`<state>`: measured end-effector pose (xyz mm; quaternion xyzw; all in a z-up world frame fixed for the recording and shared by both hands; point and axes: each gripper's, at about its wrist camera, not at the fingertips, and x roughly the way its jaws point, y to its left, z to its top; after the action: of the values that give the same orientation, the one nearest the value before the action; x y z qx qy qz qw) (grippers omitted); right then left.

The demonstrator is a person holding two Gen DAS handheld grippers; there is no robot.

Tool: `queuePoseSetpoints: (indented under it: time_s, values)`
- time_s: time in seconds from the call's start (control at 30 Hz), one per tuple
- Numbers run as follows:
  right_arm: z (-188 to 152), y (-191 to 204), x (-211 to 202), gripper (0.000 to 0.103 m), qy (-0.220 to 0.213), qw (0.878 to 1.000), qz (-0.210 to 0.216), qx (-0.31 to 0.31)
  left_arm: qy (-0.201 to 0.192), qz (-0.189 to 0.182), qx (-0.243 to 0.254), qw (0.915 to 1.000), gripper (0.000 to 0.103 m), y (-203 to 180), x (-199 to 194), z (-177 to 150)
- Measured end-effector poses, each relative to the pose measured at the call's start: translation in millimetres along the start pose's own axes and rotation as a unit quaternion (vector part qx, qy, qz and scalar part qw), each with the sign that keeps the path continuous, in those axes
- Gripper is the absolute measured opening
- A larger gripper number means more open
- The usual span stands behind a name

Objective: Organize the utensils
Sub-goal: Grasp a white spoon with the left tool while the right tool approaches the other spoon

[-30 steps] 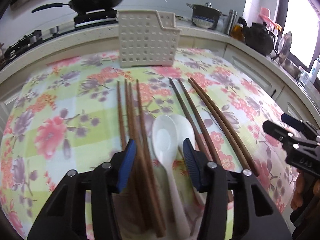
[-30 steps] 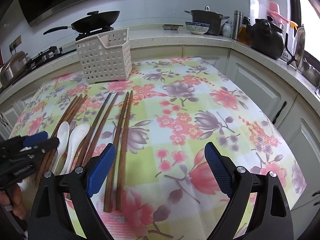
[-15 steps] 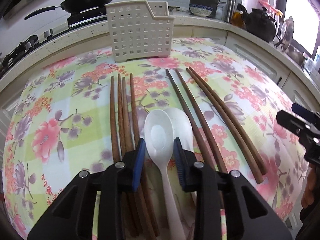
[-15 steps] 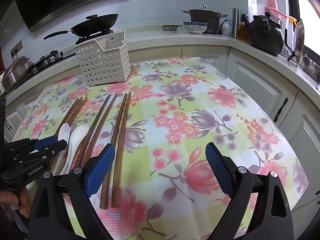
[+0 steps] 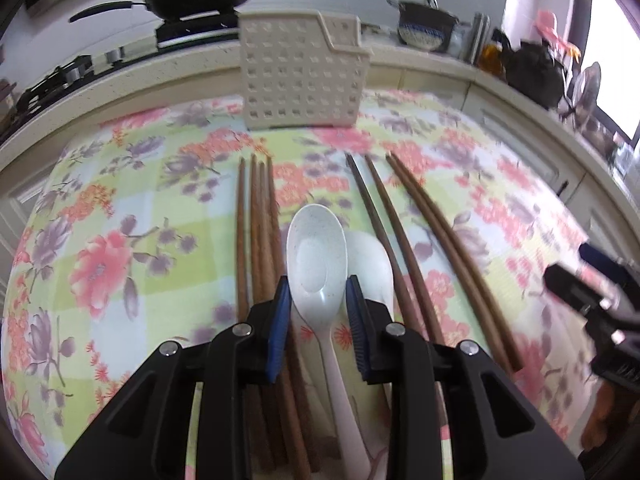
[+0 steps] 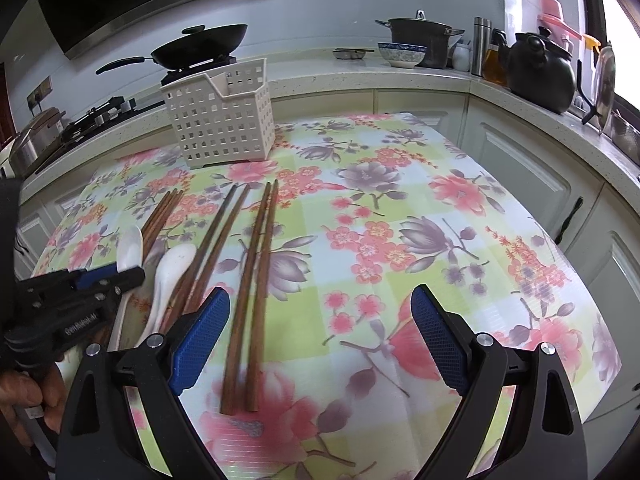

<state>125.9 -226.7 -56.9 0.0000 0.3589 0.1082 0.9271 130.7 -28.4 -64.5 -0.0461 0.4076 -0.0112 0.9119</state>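
Left gripper (image 5: 315, 304) fingers narrowed from wide, now clamped on white spoon (image 5: 318, 264), centre frame; lift toward basket (image 5: 302, 76) judged next. Right gripper (image 6: 320, 340) fingers wide, empty.

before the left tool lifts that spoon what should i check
1. Left tool is around the white spoon at the neck below its bowl: ok.
2. Pads actually press on the spoon: cannot tell, a thin gap seems to show on each side.
3. Second spoon is outside the tool, to its right: ok.
4. Chopsticks beside the left finger are free of the grip: ok in this view.
5. White basket stands upright with its top open: ok.
6. Right tool is open and clear of the spoons: ok.
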Motion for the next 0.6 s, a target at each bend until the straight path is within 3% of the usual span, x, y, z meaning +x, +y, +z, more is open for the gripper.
queuePoseSetpoints:
  time_s: [0.13,0.2,0.43,0.5,0.53,0.6]
  values:
    - [5.2,22.5,0.0,0.086,0.005,1.0,0.021,-0.013,-0.015,-0.001,-0.028,0.9995,0.027,21.2,-16.0,4.2]
    - [7.9,39.4,3.9,0.085,0.014,0.999,0.033,-0.024,-0.018,0.004,-0.036,0.9992,0.016,32.8,-20.8,5.8]
    - [16.1,91.5,27.7,0.063,0.056,0.994,0.077,-0.046,-0.02,-0.004,-0.06,0.998,0.013,65.9,-23.9,7.1]
    - [17.7,100.2,37.5,0.054,0.068,0.994,0.074,-0.049,-0.022,-0.008,-0.07,0.9973,0.015,73.2,-22.8,6.3]
    - [18.0,102.5,42.2,0.05,0.074,0.994,0.07,-0.05,-0.022,-0.017,-0.078,0.9966,0.025,79.1,-21.9,6.1]
    - [17.9,104.6,50.8,0.046,0.087,0.993,0.065,-0.052,-0.022,-0.028,-0.086,0.9957,0.028,85.5,-19.6,6.2]
